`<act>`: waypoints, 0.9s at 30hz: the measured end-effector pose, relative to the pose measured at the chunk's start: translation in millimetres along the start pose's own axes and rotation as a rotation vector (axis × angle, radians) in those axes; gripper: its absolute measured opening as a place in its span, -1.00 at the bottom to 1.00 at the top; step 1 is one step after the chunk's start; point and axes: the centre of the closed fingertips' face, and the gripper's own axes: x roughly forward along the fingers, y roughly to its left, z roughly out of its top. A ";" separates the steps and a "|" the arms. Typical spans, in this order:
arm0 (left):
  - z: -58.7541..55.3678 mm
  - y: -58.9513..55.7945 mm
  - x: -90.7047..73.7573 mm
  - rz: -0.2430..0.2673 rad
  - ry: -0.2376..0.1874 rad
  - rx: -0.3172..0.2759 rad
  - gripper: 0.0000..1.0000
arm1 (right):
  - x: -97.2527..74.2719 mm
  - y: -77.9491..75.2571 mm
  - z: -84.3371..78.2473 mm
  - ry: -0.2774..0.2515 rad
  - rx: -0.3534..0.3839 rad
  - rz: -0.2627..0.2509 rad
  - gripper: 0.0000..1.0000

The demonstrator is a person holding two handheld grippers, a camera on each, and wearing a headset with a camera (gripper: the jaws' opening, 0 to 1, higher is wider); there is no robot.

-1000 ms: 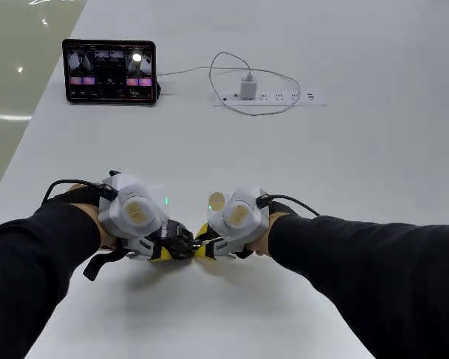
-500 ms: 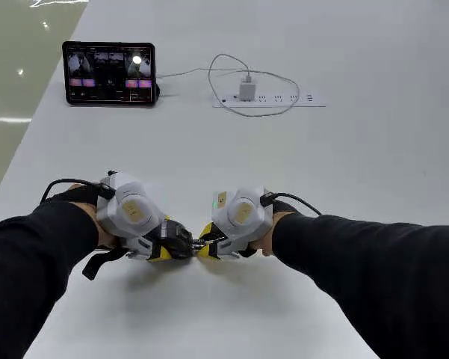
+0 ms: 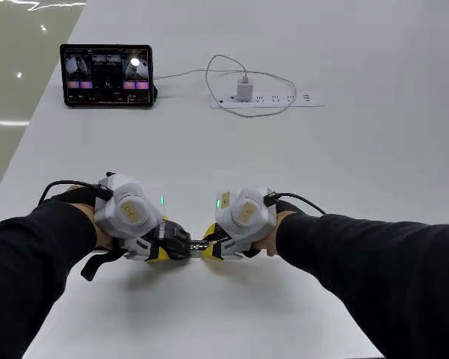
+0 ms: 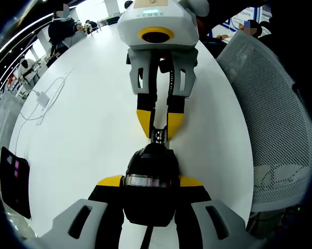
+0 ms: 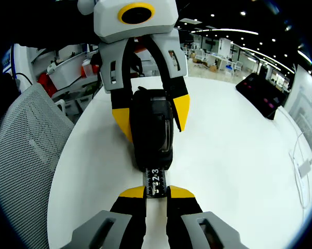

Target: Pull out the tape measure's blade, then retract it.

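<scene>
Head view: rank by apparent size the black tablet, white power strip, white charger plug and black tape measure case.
1. black tablet
2. white power strip
3. black tape measure case, though nearer the camera and partly covered by the left gripper, so unsure
4. white charger plug

Open-plan office: long white table (image 3: 321, 164), mesh chair (image 4: 270, 114), ceiling light strips (image 5: 233, 32).

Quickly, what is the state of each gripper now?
Left gripper: shut on the tape measure case.
Right gripper: shut on the blade, a short length pulled out.
</scene>
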 end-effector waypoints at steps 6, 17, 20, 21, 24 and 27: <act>0.4 -0.2 0.0 -0.002 0.001 -0.001 -0.36 | -1.6 0.1 -1.4 -0.002 0.009 -0.003 -0.79; 0.5 -0.2 -0.2 -0.002 0.002 -0.004 -0.36 | -1.6 0.1 -1.6 0.012 0.006 0.004 -0.79; 0.5 -0.3 -0.3 -0.001 0.001 -0.005 -0.36 | -1.5 -0.1 -1.8 0.015 0.006 0.005 -0.79; 0.6 -0.4 -0.3 -0.001 0.001 -0.005 -0.36 | -1.5 -0.1 -1.8 0.015 0.007 0.005 -0.79; 0.7 0.0 -0.3 0.003 -0.001 -0.010 -0.36 | -4.0 -0.9 -4.1 0.020 0.005 0.005 -0.79; 0.9 0.2 -0.4 0.005 -0.004 -0.016 -0.36 | -7.9 -2.4 -8.5 0.023 0.012 0.006 -0.79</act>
